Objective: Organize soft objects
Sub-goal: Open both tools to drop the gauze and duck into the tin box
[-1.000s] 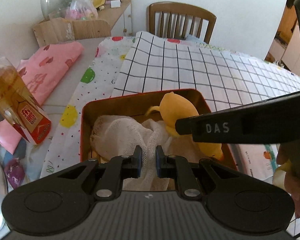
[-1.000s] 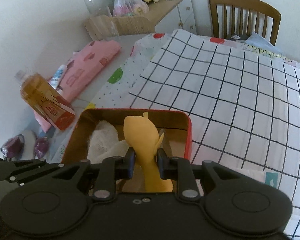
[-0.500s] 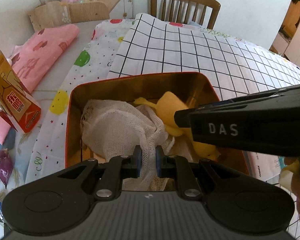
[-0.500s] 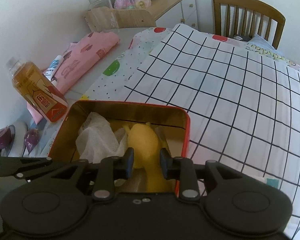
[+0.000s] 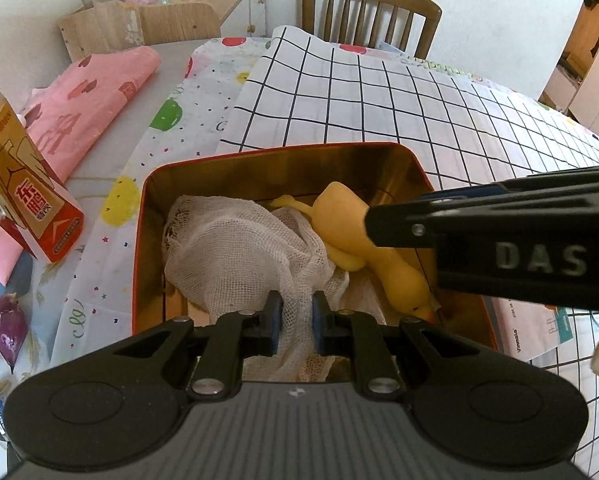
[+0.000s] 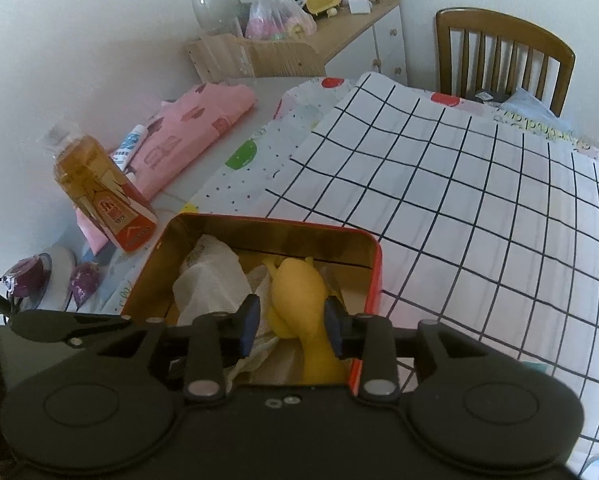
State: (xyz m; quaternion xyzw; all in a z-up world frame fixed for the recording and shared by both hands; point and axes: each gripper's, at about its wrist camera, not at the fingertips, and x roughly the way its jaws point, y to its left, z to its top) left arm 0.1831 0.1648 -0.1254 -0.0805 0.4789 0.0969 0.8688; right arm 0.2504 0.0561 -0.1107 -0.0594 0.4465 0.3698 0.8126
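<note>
A red tin box [image 5: 415, 168] with a gold inside sits on the table at the near edge of a black-and-white grid cloth [image 5: 399, 108], and both soft things lie in it. The white gauze cloth [image 5: 239, 248] fills the left half of the box, and a strip of it runs toward the camera and passes between the 2 fingers of the left gripper [image 5: 295, 322], which are closed on it just above the near wall. The yellow rubber chicken [image 5: 363, 244] lies in the right half, touching the gauze, its feet toward the far wall and its head toward the near right corner. In the right wrist view the right gripper [image 6: 291, 326] hangs over the near side of the box with its fingers spread apart; the chicken's body [image 6: 299, 292] sits between them, and a gap shows on each side, so neither pad [image 6: 248, 322] presses it. To the left of the box stands a bottle of amber drink [image 6: 99, 192], with a folded pink cloth [image 6: 195, 128] beyond it.
</note>
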